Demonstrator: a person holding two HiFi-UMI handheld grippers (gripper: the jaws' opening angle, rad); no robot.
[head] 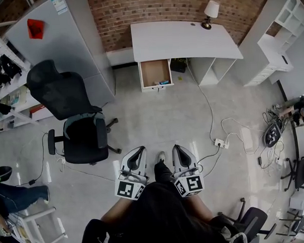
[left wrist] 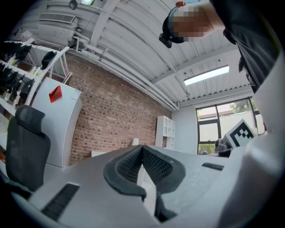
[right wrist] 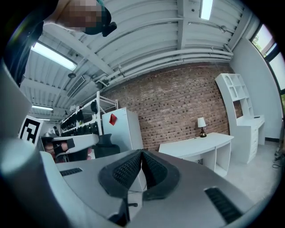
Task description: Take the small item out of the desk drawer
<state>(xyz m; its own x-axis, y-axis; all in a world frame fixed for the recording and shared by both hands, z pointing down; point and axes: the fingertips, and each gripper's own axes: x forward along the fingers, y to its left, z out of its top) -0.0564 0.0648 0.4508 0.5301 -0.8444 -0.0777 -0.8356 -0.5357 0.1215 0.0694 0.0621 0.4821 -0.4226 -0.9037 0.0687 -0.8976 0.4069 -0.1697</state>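
The drawer (head: 154, 73) under the white tabletop (head: 183, 40) stands pulled out. The small item (head: 161, 83) lies near its front edge, too small from here to tell what it is. The person stands well apart from it on open floor. The left gripper (head: 139, 150) and right gripper (head: 177, 148) are held level, side by side, both with jaws clenched tip to tip on nothing. The step in hand looks like the approach. To do it well, I would walk straight at the drawer, passing between the chair (head: 79, 129) on the left and the cable (head: 210, 116) on the right, and part one gripper's jaws before reaching in. Coming down over the drawer's front lip, not into it, should keep the jaws from knocking the drawer shut
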